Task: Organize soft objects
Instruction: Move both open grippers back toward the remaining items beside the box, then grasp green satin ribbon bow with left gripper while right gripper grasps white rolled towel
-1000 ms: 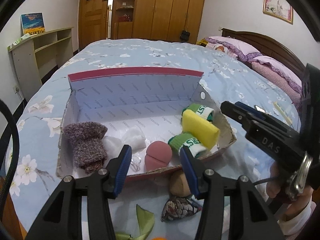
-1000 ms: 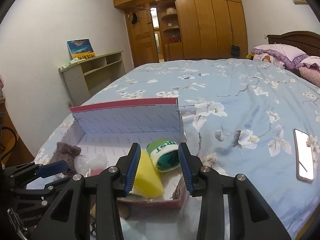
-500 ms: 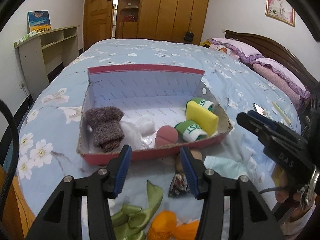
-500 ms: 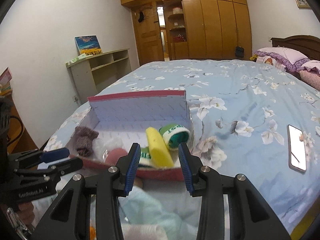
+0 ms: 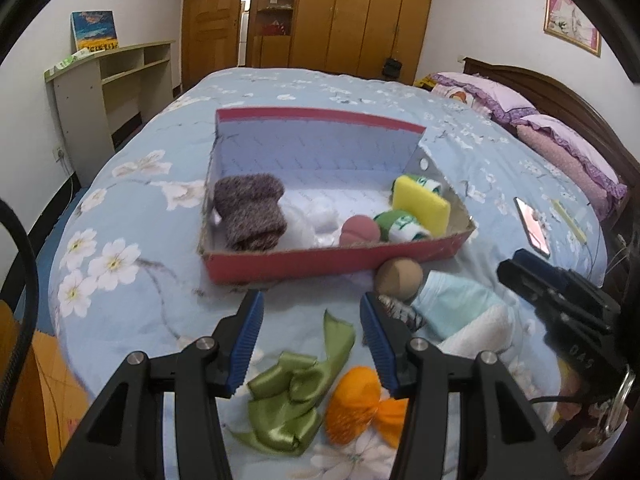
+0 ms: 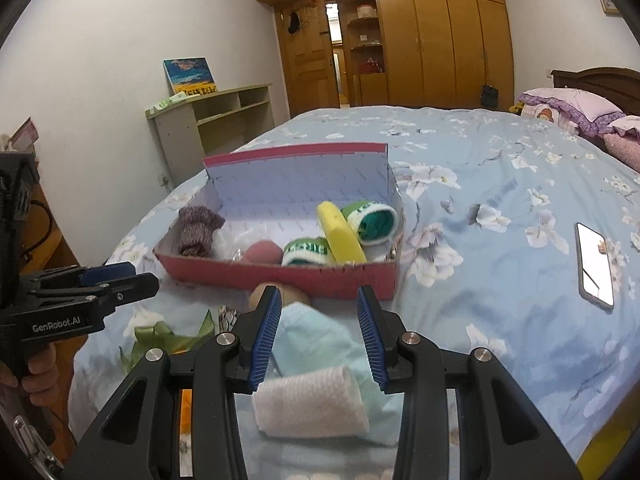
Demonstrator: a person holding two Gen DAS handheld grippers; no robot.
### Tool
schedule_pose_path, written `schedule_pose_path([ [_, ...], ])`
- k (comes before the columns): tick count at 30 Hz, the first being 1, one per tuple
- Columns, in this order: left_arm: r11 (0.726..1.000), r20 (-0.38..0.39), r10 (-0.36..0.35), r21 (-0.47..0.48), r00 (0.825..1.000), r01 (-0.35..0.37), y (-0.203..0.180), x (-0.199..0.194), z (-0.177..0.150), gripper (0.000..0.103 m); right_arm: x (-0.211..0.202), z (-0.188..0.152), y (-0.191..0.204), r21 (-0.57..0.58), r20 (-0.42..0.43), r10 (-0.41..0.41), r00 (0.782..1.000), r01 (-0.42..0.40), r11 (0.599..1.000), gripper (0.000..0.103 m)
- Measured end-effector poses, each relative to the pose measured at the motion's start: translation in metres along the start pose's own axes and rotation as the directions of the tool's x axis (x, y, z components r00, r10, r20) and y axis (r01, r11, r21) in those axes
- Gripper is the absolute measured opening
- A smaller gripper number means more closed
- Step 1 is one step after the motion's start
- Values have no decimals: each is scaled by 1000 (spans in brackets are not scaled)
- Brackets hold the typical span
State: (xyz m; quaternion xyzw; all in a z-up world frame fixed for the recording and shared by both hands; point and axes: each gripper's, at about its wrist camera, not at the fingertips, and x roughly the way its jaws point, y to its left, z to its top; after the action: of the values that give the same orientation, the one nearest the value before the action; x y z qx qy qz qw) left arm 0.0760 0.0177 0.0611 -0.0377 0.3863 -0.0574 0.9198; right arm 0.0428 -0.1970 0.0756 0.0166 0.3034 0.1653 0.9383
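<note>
A red cardboard box [image 5: 328, 260] [image 6: 280, 276] lies on the bed. It holds a purple knit sock [image 5: 248, 210], a pink ball [image 5: 360, 232], green-white wristbands [image 5: 400, 226] and a yellow sponge [image 5: 420, 204] [image 6: 340, 234]. In front of it lie a tan ball [image 5: 400, 276], a light blue cloth [image 6: 320, 332], a white rolled cloth [image 6: 312, 404], a green ribbon [image 5: 296, 392] and an orange mesh item [image 5: 360, 400]. My left gripper [image 5: 312, 340] is open and empty above the ribbon. My right gripper [image 6: 318, 332] is open and empty above the blue cloth.
A phone [image 6: 596, 264] lies on the floral blue bedspread [image 6: 500, 184] to the right. Purple pillows [image 5: 560, 144] lie by the headboard. A shelf unit [image 6: 212, 120] stands by the left wall, wooden wardrobes [image 6: 420, 40] at the back.
Both grippers have pulled back from the box toward the bed's near edge. The loose items in front of the box have come into view. Both stay open and empty.
</note>
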Motion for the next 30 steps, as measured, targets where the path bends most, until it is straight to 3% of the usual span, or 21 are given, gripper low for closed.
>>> schedule_pose_path([
  [9, 999, -50, 25, -30, 998, -27, 14, 6, -30, 53, -16, -24, -2, 18, -19, 4, 1000, -4, 1000, 40],
  [15, 998, -85, 0, -61, 996, -6, 20, 16, -47, 53, -23, -45, -3, 22, -48, -1, 999, 2, 1000, 40],
  [20, 996, -75, 81, -20, 994, -82, 18, 22, -57, 53, -22, -61, -8, 41, -85, -6, 996, 10, 999, 40],
  [30, 998, -93, 24, -48, 995, -29, 18, 37, -63, 53, -11, -74, -11, 58, -118, -12, 993, 19, 998, 41],
])
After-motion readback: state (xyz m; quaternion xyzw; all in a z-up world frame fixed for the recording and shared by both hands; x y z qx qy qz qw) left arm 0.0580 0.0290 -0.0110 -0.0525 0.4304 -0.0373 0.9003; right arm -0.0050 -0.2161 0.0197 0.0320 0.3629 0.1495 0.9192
